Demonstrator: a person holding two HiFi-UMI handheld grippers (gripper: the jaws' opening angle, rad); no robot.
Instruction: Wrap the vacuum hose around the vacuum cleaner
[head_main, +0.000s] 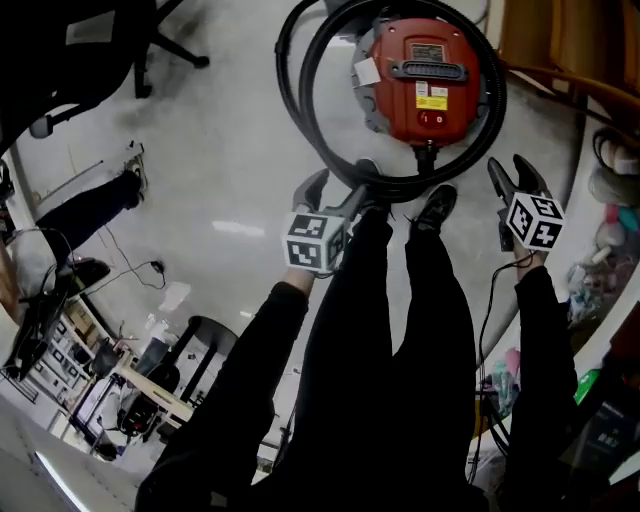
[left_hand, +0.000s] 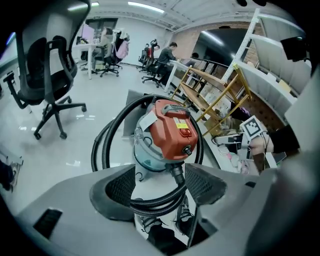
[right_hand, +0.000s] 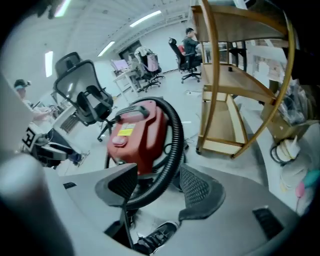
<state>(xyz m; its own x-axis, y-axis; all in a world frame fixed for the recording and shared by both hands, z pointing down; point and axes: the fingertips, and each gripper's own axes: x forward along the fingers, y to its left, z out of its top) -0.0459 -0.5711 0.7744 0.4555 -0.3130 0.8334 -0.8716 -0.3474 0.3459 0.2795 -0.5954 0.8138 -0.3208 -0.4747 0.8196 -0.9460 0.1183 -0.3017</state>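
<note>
hose (head_main: 300, 95) lies in about two coils round vacuum (head_main: 420, 85); wrap looks nearly done. left gripper (head_main: 338, 190) open, coils across its gap, unpinched. right gripper (head_main: 512, 176) wide open, empty.

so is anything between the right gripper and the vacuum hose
Nothing visible does. The right gripper, open, hangs beside the vacuum cleaner with only bare floor between it and the black hose looped round it. The person's shoe sits off to the gripper's left, out of that line.
</note>
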